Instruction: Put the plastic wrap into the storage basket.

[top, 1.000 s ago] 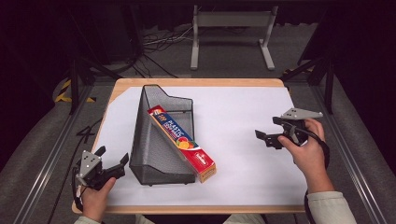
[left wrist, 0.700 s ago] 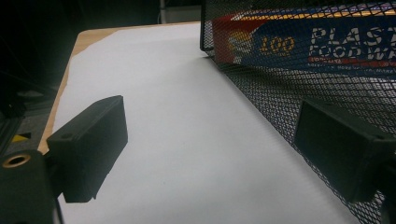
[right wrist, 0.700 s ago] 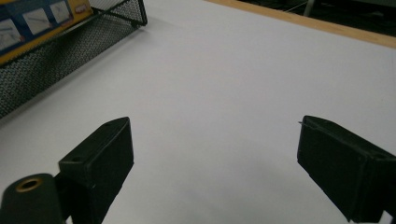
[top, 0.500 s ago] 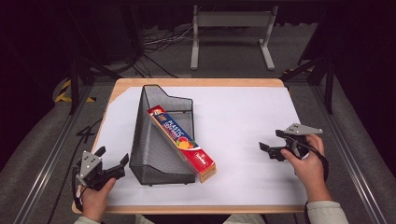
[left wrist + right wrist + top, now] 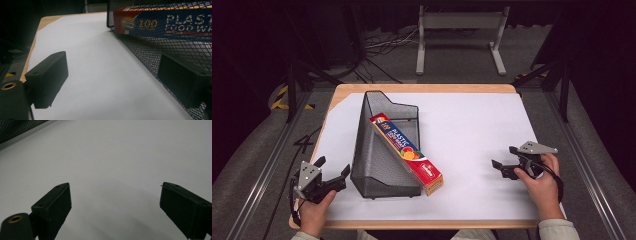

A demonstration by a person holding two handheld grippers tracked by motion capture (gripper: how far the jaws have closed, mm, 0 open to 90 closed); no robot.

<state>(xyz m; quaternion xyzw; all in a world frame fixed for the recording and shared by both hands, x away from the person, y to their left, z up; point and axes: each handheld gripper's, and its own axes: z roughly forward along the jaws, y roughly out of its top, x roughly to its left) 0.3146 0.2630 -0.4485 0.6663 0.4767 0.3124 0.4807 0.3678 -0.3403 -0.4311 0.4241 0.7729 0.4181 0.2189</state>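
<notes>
On the counter (image 5: 472, 125), covered by a white sheet, a black mesh file holder (image 5: 382, 150) lies left of centre, its tall closed end toward the person and its sloped open end away. Judged: tipped this way, the holder works as a cradle.

Plastic wrap box (image 5: 408, 152) rests inside the holder against its right wall. Long axis runs diagonally: far end points up-left into the holder, near end points down-right toward the person and sticks out past the holder's edge onto the sheet. Printed face up; lettering readable through the mesh in the left gripper view (image 5: 165, 22).

Left gripper (image 5: 332, 172) sits at the near-left corner, just beside the holder's outer wall, fingers spread, gripping nothing; aimed along the wall, likely staged to brace it.

Right gripper (image 5: 504, 160) low over bare sheet, well apart from the box, fingers spread wide, empty. Points left toward the box's protruding end.
</notes>
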